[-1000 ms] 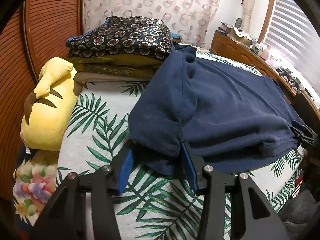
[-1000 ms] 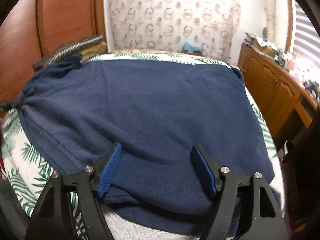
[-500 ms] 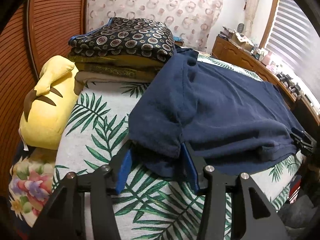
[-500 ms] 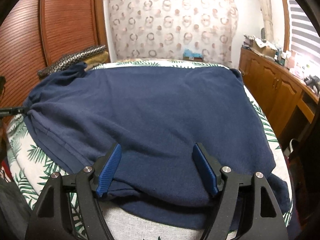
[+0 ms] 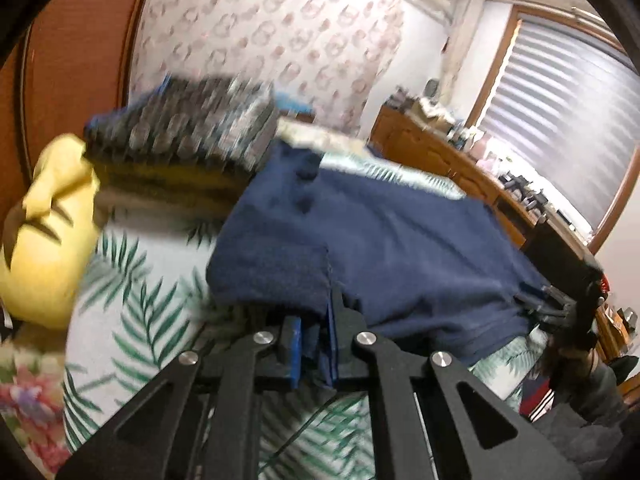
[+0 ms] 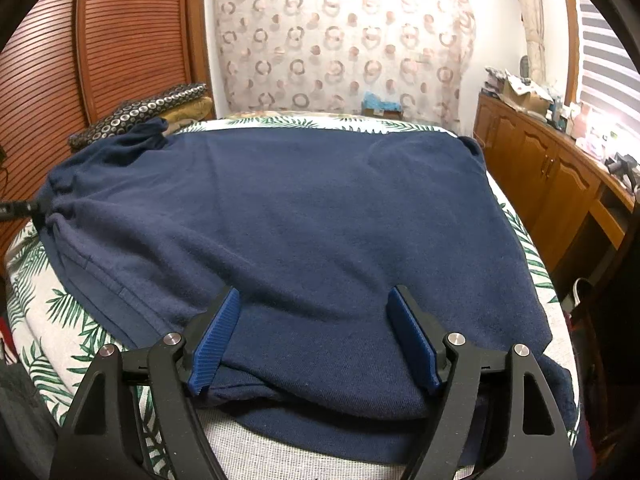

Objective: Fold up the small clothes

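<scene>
Your left gripper (image 5: 314,342) has its blue-padded jaws pinched together on the near edge of the navy blue knit shirt (image 5: 384,248), at the seam where a sleeve meets the body. The shirt lies spread across the white bed cover printed with green palm leaves (image 5: 132,304), and the left view is blurred. Your right gripper (image 6: 316,340) has its jaws spread wide, straddling the shirt's (image 6: 304,216) near edge without clamping any fabric. Behind the shirt sits a stack of folded patterned fabrics (image 5: 180,136), with a yellow plush toy (image 5: 44,236) just beside it.
</scene>
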Demonstrator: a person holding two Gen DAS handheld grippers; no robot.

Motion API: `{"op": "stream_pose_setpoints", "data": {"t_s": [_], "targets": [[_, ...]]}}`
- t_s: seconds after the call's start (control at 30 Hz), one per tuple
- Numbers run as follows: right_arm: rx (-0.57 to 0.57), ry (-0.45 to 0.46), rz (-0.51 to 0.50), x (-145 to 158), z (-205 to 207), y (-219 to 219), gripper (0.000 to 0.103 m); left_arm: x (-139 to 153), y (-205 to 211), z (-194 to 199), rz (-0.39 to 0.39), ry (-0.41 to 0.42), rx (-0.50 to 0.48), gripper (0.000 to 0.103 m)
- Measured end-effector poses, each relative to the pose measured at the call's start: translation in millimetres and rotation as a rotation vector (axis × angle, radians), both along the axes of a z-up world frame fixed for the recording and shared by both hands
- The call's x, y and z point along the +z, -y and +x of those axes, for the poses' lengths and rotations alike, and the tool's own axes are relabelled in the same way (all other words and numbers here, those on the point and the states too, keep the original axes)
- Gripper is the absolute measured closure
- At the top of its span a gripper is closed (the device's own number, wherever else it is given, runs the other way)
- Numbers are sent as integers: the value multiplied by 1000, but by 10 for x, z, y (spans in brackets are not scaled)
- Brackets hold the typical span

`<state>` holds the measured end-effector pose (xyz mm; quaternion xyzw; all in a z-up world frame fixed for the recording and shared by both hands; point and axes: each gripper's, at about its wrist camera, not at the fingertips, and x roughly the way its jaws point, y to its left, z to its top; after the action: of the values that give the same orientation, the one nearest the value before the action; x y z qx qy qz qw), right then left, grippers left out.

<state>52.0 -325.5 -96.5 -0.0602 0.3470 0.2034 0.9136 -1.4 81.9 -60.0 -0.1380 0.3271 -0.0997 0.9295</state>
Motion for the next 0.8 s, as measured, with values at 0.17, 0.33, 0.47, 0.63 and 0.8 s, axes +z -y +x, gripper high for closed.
{"op": "stream_pose_setpoints", "data": {"t_s": [0.17, 0.33, 0.47, 0.63, 0.8], "targets": [[9, -21, -6, 24, 33, -2, 23, 320, 255, 156, 2, 75, -68, 97], [-25, -33, 28, 188, 36, 160, 23, 627, 719, 388, 4, 145, -190, 98], [-78, -2, 24, 348, 22, 395, 23, 875, 1167, 574, 20, 185, -304, 98], [-167, 26, 9, 466, -9, 719, 23, 1120, 1828, 778, 42, 210, -454, 98], [-229, 37, 24, 489, -67, 990, 23, 1225, 2424, 861, 89, 179, -575, 96]]}}
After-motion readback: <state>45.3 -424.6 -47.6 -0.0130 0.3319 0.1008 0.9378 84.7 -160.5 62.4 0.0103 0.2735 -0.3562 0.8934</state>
